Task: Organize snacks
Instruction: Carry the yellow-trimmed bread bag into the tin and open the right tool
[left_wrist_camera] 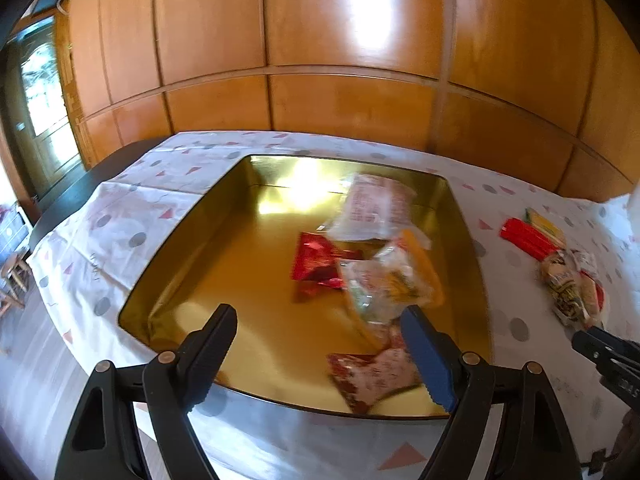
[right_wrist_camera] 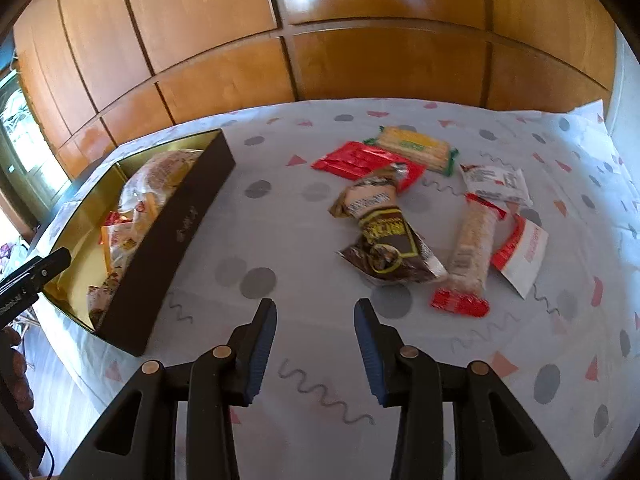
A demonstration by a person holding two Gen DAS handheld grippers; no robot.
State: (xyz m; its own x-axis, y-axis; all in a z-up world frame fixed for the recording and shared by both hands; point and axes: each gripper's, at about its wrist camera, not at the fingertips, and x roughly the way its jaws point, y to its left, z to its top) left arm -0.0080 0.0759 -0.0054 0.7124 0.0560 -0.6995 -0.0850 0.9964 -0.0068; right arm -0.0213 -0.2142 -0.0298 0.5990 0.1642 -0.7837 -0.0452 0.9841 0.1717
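Note:
A gold-lined tin box (left_wrist_camera: 192, 240) with dark outer walls (right_wrist_camera: 176, 232) sits on the table's left side. It holds several snack packets, among them a red one (left_wrist_camera: 314, 260) and a clear one (left_wrist_camera: 384, 284). My left gripper (left_wrist_camera: 320, 320) is open and empty above the box's near edge. Several loose snacks lie on the cloth to the right: a brown packet (right_wrist_camera: 384, 240), a red packet (right_wrist_camera: 360, 160), a yellow cracker pack (right_wrist_camera: 416, 148) and a long biscuit pack (right_wrist_camera: 472, 248). My right gripper (right_wrist_camera: 316, 308) is open and empty, low over the cloth in front of the loose snacks.
A white tablecloth (right_wrist_camera: 288, 216) with grey dots and pink triangles covers the table. A wood-panelled wall (left_wrist_camera: 320, 60) stands right behind it. The table's left edge drops off to the floor and a glazed door (left_wrist_camera: 40, 96).

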